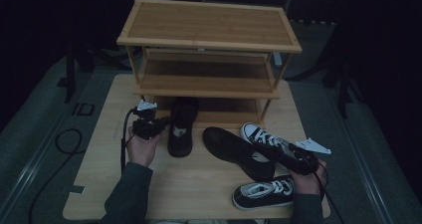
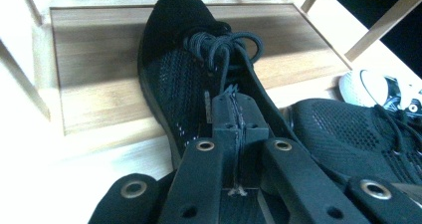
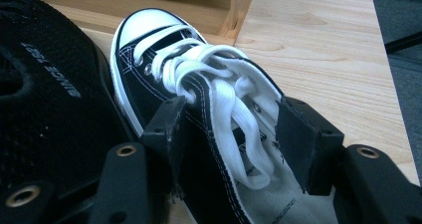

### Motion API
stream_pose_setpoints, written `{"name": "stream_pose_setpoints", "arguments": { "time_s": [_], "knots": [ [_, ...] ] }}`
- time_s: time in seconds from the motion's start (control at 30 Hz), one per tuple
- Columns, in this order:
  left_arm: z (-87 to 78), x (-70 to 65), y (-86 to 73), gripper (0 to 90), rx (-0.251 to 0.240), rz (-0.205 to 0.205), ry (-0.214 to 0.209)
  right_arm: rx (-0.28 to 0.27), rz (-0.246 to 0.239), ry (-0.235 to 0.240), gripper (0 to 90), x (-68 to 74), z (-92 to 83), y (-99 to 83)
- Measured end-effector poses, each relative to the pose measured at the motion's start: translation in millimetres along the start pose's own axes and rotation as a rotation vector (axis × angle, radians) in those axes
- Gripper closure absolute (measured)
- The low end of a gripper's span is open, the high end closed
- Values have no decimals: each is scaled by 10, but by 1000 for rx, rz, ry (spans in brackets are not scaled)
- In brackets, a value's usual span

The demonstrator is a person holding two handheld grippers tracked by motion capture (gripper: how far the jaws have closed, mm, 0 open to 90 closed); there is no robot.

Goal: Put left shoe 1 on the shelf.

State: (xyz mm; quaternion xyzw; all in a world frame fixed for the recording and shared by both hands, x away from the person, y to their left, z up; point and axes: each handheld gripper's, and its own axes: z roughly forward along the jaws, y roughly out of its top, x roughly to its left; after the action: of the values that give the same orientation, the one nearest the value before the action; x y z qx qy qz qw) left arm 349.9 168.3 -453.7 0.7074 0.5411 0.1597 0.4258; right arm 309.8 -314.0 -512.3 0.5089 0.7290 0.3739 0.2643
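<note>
Between the left tool's shut jaws: black shoe's collar.

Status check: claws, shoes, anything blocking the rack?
Left claw shut on black mesh shoe. Right claw open around sneaker. Bottom shelf clear ahead.

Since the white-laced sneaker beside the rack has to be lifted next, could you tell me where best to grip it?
Grip the sneaker at its open collar, coming from the heel end along its length. One jaw inside the opening and one outside would pinch the thin canvas side wall, probably firmer than the rounded white toe cap. The right gripper already straddles it there, jaws open.
</note>
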Motion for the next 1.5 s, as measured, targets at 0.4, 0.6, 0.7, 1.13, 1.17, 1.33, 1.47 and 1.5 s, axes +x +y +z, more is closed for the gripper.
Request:
{"name": "stream_pose_setpoints", "arguments": {
  "time_s": [0.4,0.6,0.7,1.13,1.17,1.33,1.47,1.5],
  "knots": [
    [-131,20,-345,898,-4,5,41,0,-1,-1,453,2,0,0],
    [-79,-15,-566,897,36,24,50,2,-1,-1,452,3,0,1],
    [-33,-32,-671,893,54,22,39,2,-1,-1,452,3,0,1],
    [188,-218,-970,881,165,53,-9,2,-1,-1,452,3,-1,1],
    [207,-237,-977,881,173,59,-13,2,-1,-1,452,3,-1,1],
    [271,-296,-984,881,187,72,-23,2,-1,-1,452,2,-1,1],
    [321,-328,-962,882,203,78,-37,2,-1,-1,452,3,-1,1],
    [322,-333,-954,882,200,79,-38,2,-2,-1,452,3,-1,1]
  ]
}}
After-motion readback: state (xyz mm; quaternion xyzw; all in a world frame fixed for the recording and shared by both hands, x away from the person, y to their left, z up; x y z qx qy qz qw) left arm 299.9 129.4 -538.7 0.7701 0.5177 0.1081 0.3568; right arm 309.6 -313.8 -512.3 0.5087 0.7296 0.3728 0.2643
